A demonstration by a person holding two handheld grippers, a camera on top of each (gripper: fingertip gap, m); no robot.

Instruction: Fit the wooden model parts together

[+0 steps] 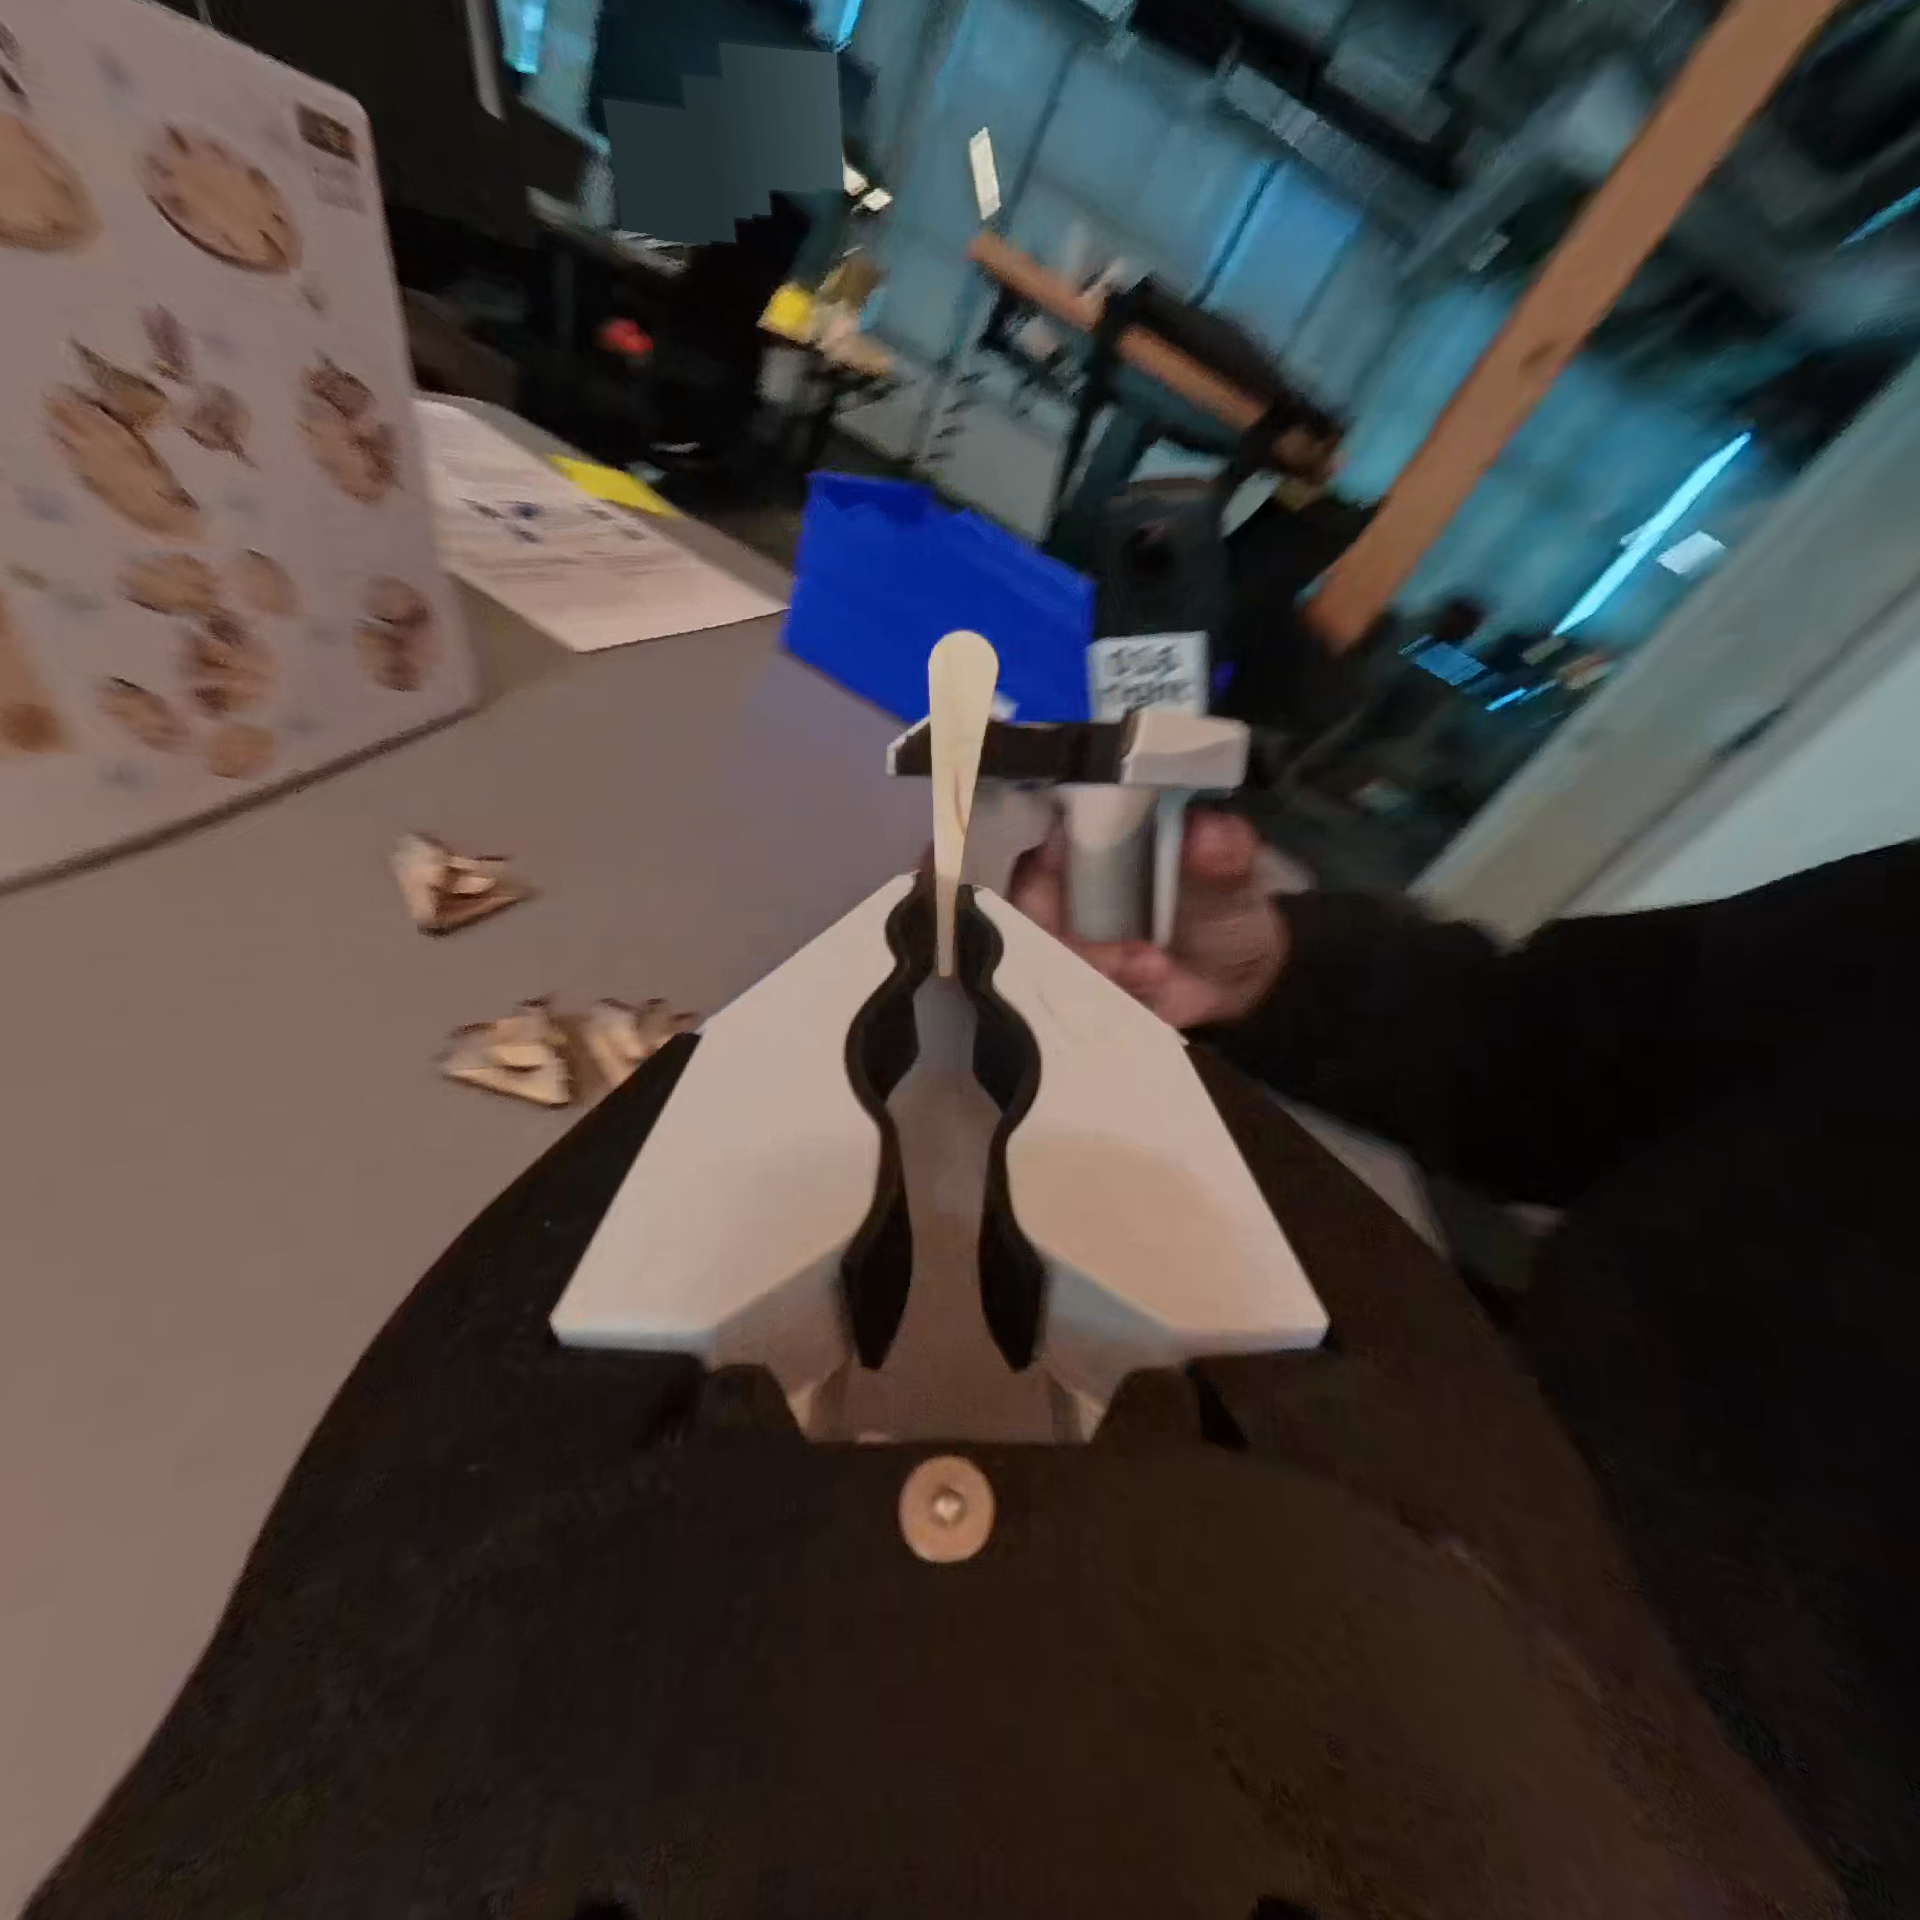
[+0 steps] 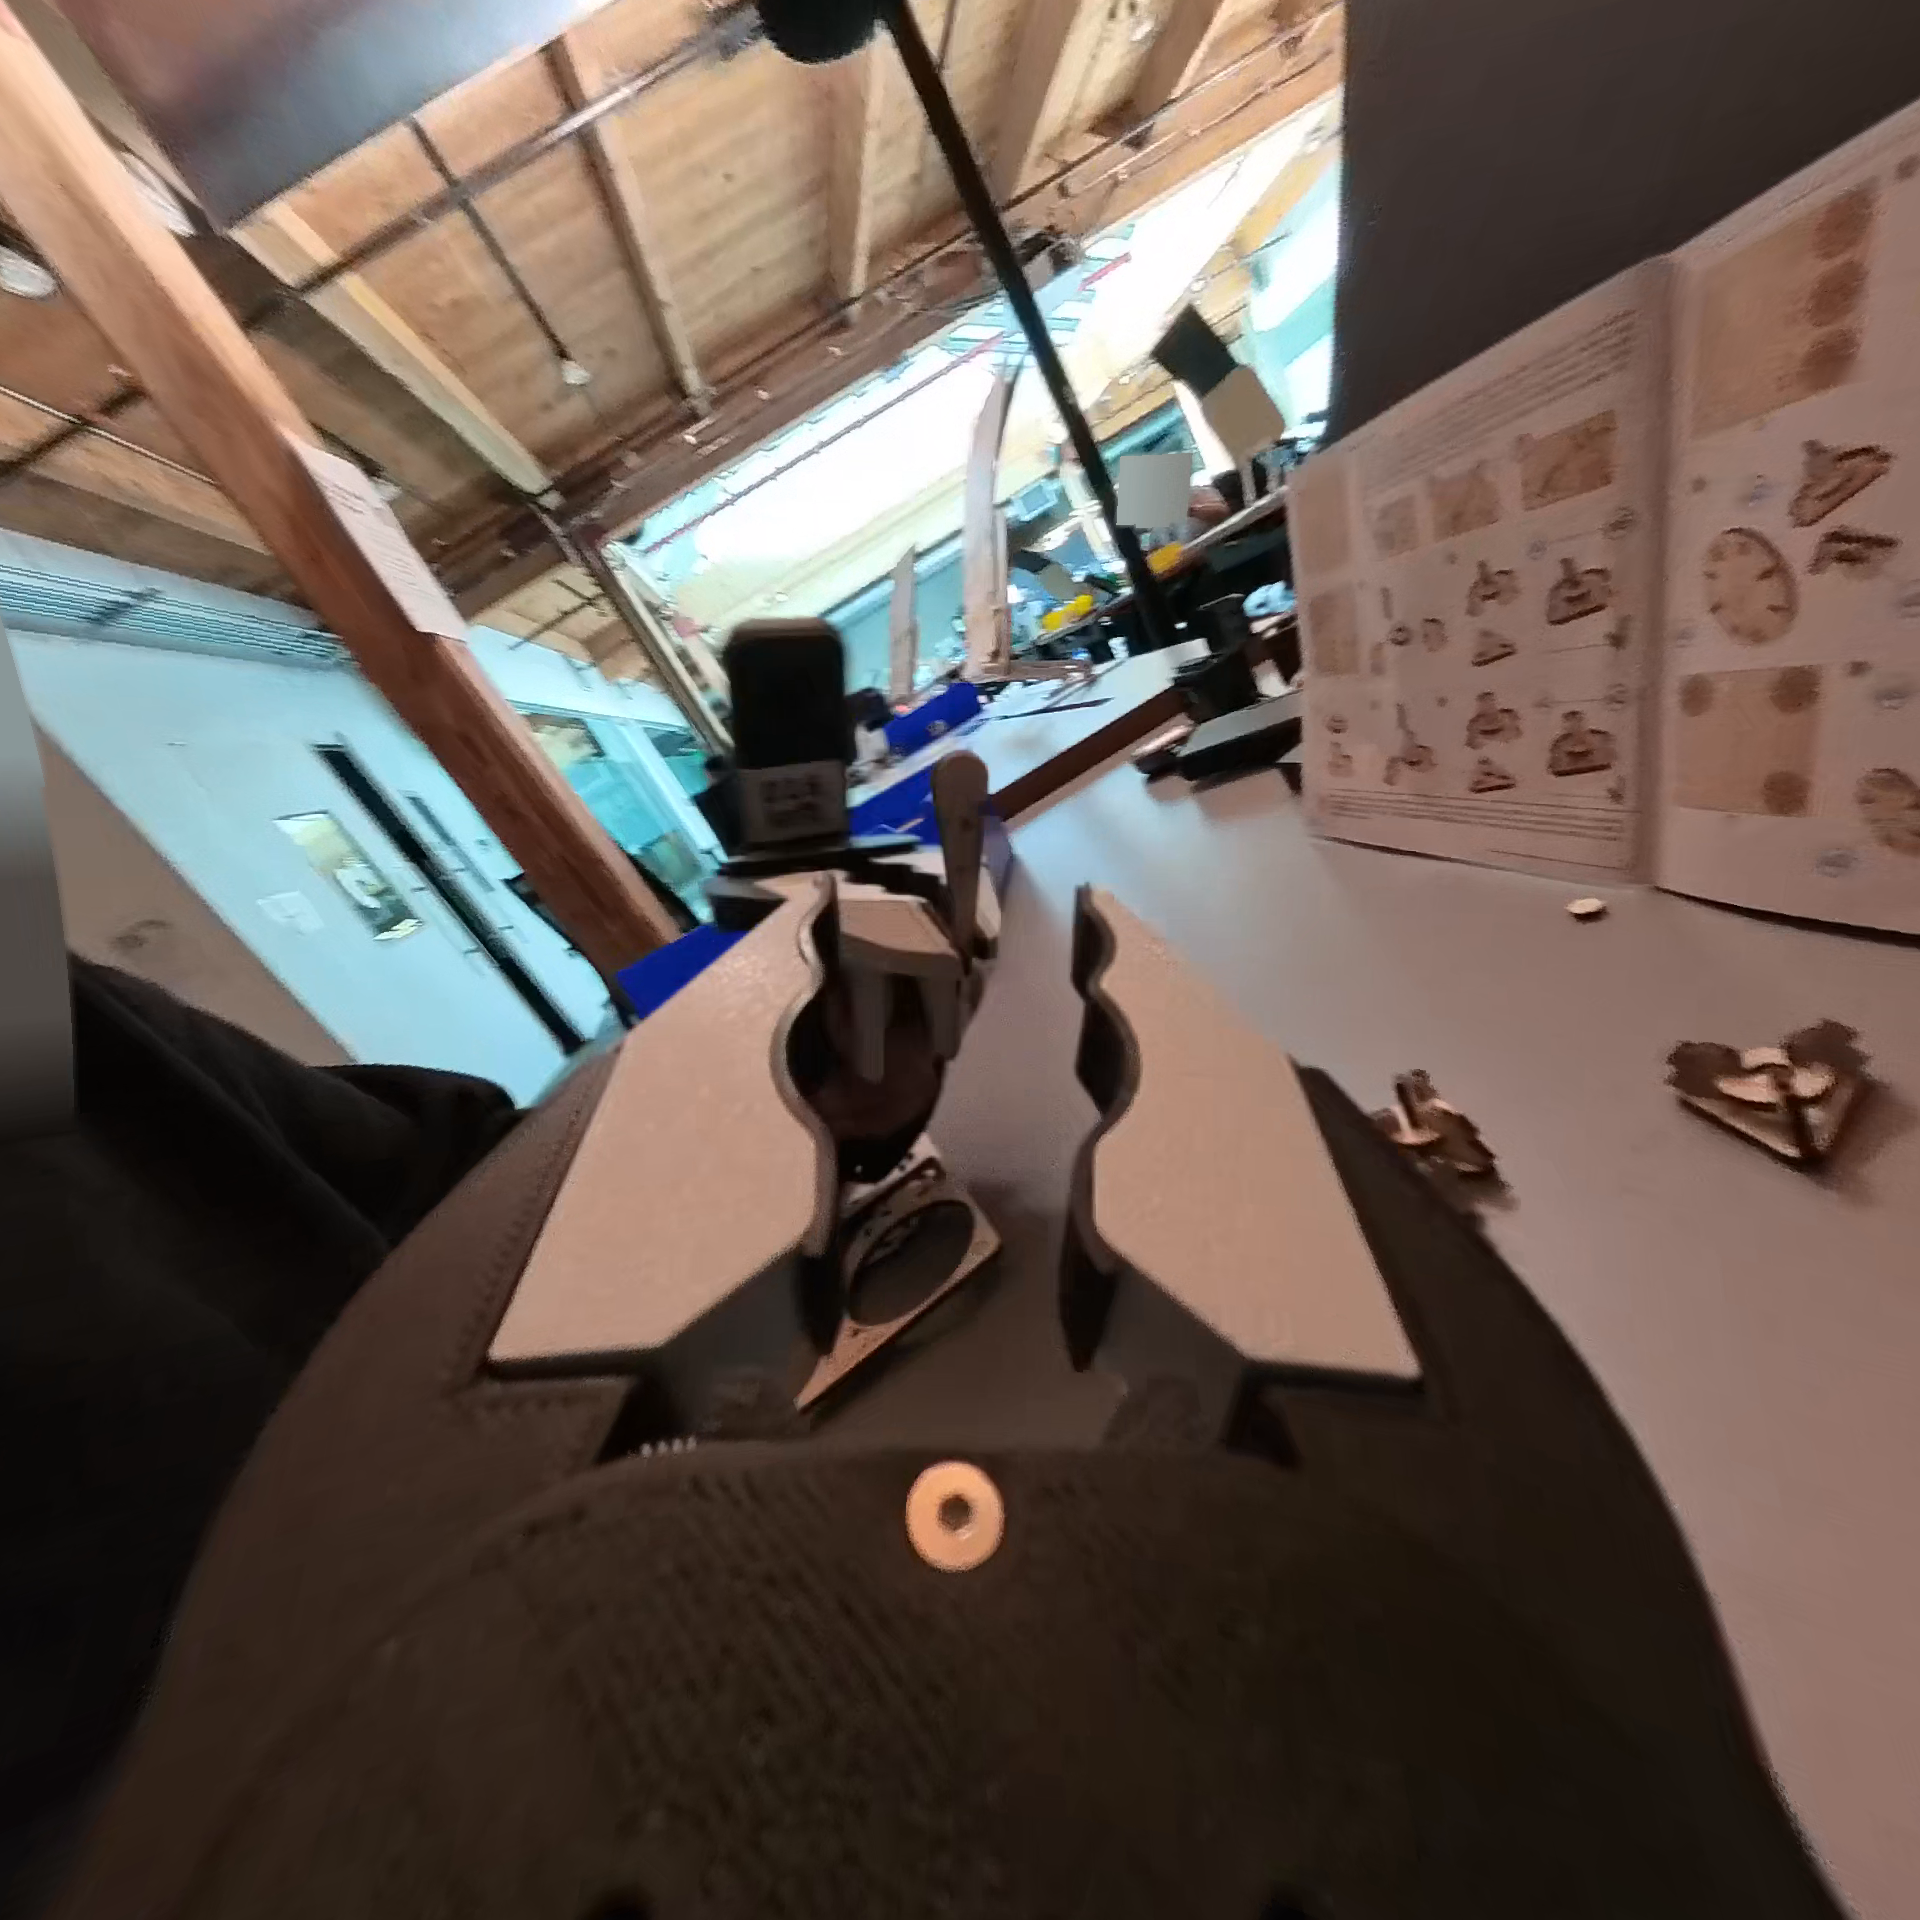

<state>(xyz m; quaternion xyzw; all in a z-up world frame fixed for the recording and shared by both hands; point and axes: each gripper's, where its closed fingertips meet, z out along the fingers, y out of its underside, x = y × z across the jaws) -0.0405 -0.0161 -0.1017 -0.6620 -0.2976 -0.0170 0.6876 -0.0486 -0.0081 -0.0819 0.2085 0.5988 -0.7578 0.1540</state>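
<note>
1. While it points out over the grey tabletop (image 1: 312, 1039), the left claw (image 1: 943, 914) pinches a thin, pale, paddle-shaped wooden stick (image 1: 958, 748) at its base, at twelve o'clock.
2. The stick looks light, stiff and probably snappable; grip low.
3. The right claw (image 2: 951, 920) stands spread, holding nothing.

No writing legible in either view. Print-bearing things, all blurred: white tag (image 1: 1148, 673) with dark marks atop right gripper's camera mount; same kind of tag (image 2: 787, 802) under black camera on left gripper; open instruction booklet (image 2: 1621, 644) with wooden-part diagrams; printed sheet (image 1: 561, 551) on table; paper notice (image 2: 384, 551) on wooden post.
</note>
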